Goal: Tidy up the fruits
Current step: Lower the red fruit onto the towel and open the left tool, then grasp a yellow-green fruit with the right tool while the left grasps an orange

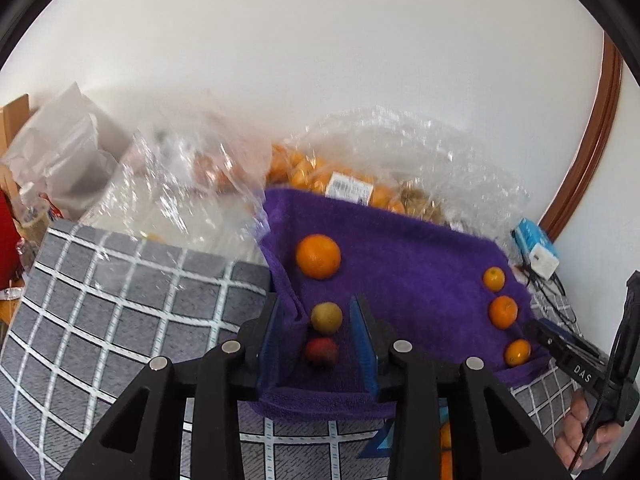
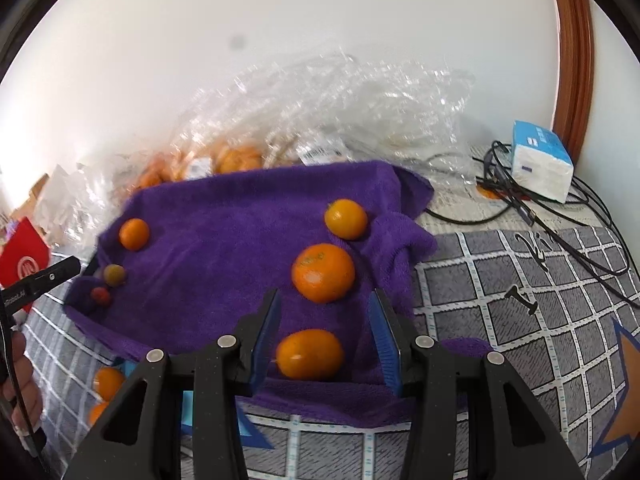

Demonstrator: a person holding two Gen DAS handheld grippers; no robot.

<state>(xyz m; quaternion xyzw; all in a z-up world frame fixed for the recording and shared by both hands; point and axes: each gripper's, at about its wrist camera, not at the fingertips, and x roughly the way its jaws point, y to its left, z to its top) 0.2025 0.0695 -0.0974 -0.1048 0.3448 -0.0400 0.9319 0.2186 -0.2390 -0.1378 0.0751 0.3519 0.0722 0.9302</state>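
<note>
We held the left hand-held gripper [image 1: 318, 344] with its jaws apart and gripping nothing; a small red fruit [image 1: 321, 352] lay on the purple towel [image 1: 408, 264] between its blue pads, which did not appear to touch it. A yellowish fruit [image 1: 327, 317] sat just beyond, then a large orange [image 1: 318, 256], the three forming a column down the towel's left side.

Our right hand-held gripper [image 2: 326, 336] was likewise apart and empty, framing the nearest mandarin [image 2: 310, 354] of a second column; a bigger mandarin [image 2: 323, 273] and a further one [image 2: 346, 219] lay beyond it.

We judged the sorting well advanced: two lines were laid out. Two loose oranges [image 2: 107, 383] off the towel's near edge and the bagged fruit [image 1: 320, 172] behind apparently remained.
</note>
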